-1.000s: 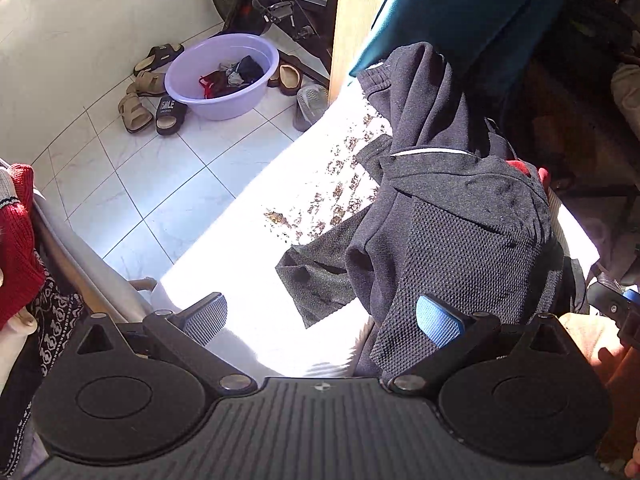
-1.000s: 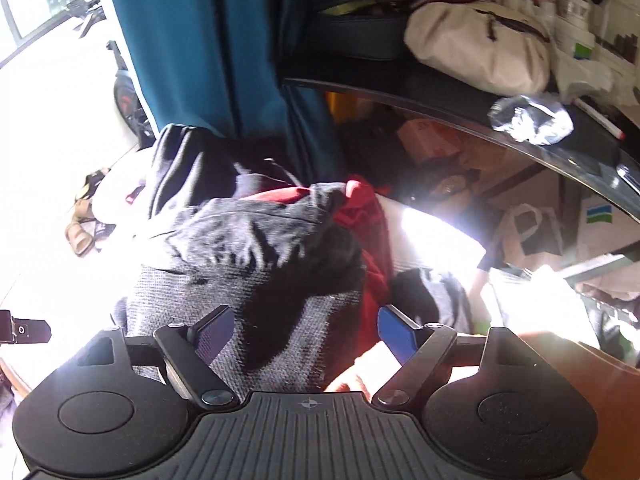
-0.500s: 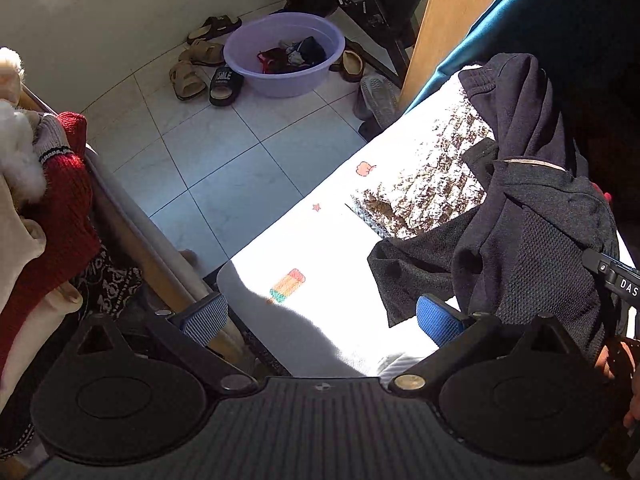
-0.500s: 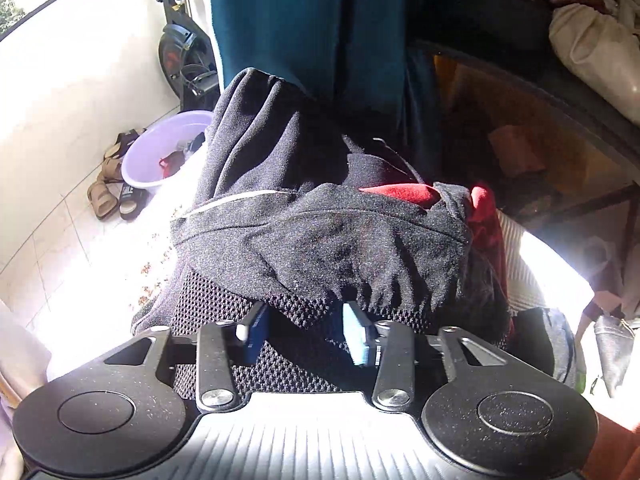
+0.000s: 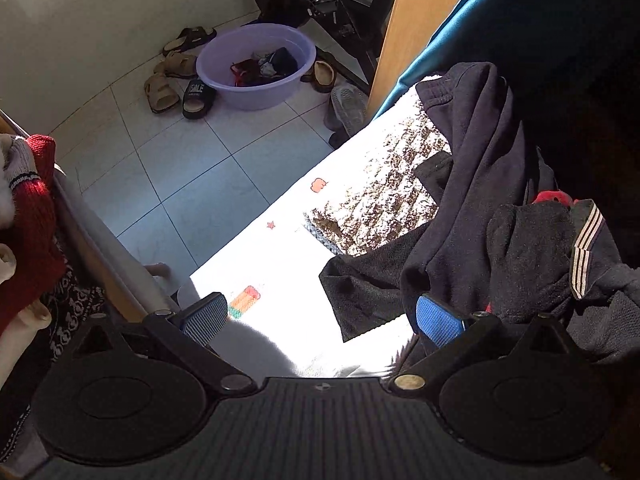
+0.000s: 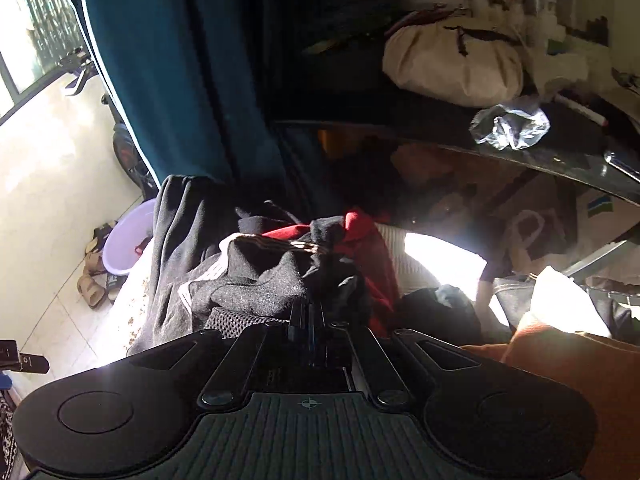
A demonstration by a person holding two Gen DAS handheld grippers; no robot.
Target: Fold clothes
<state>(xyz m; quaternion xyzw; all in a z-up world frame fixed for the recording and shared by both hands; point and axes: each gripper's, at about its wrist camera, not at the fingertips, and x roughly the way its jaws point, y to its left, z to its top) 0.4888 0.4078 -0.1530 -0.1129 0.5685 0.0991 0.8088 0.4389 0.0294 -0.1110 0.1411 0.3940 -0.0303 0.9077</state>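
A heap of dark clothes [image 5: 492,208] lies on a white patterned sheet [image 5: 304,240]; a dark garment with white stripes [image 5: 580,248] and a bit of red cloth [image 5: 554,197] sit on top. My left gripper [image 5: 320,316] stands open over the sheet's near edge, its right finger touching the heap's lower edge. In the right wrist view the same heap [image 6: 248,276] shows, with a red garment [image 6: 372,248] behind it. My right gripper [image 6: 308,320] is shut on a fold of the dark striped garment, lifting it.
A purple basin [image 5: 256,66] with small items stands on the tiled floor among sandals [image 5: 168,88]. A teal curtain [image 6: 168,64] hangs behind the heap. Red knitwear [image 5: 28,216] hangs at left. A dark table [image 6: 520,148] with a beige bag [image 6: 452,68] lies to the right.
My right gripper went from open to shut on the dark garment and pulled it up, exposing white stripes. The left gripper drew back toward the sheet's near edge, still open.
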